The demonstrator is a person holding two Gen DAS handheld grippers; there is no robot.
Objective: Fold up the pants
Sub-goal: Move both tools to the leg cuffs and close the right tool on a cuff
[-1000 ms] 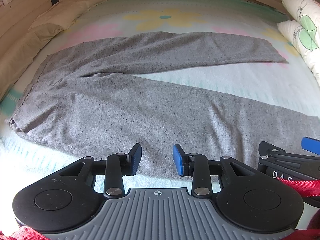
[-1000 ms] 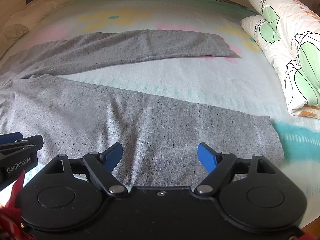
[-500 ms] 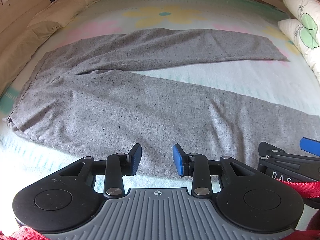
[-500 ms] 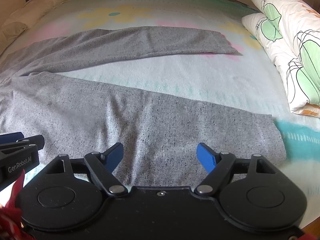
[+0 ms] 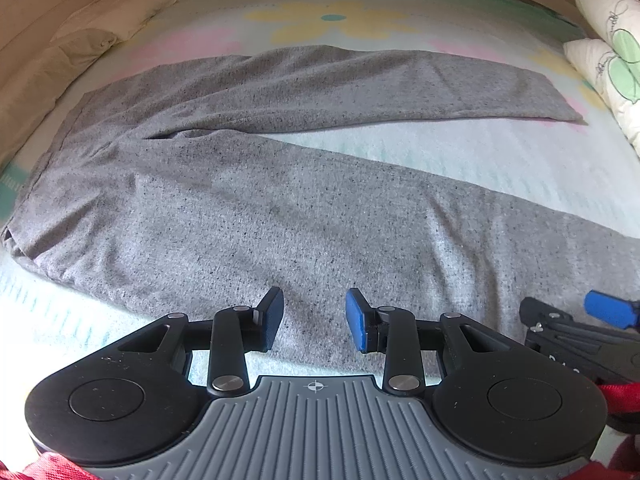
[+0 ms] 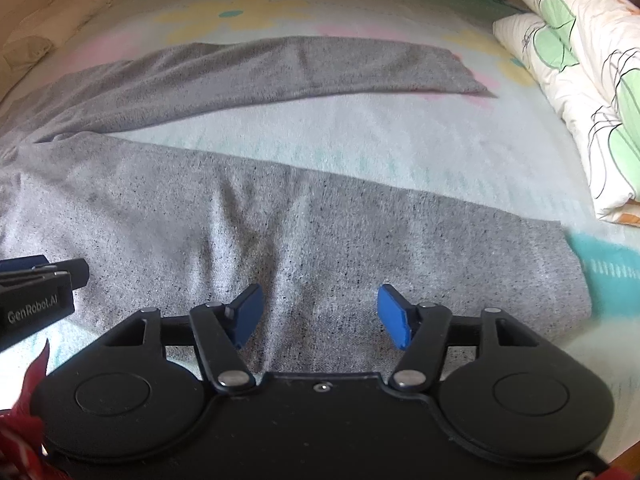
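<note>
The speckled grey knit pants [image 5: 280, 208] lie flat on the pastel flowered bed sheet [image 5: 460, 152], legs splayed toward three o'clock. The left tool [image 5: 314, 318] stands part open over the near leg's edge, gripping nothing. The right tool [image 6: 318, 316], its jaws just closing, still gapes over bunched fabric, pads not pressing.

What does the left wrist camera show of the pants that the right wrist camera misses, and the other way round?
Only the left wrist view shows the waistband end. Only the right wrist view shows the near leg's hem and the folded quilt's near end. Both show the grey pants spread in a V on the floral sheet, and each set of tongs, left and right, with jaws apart over the near leg's edge; the right have just been closing.
</note>
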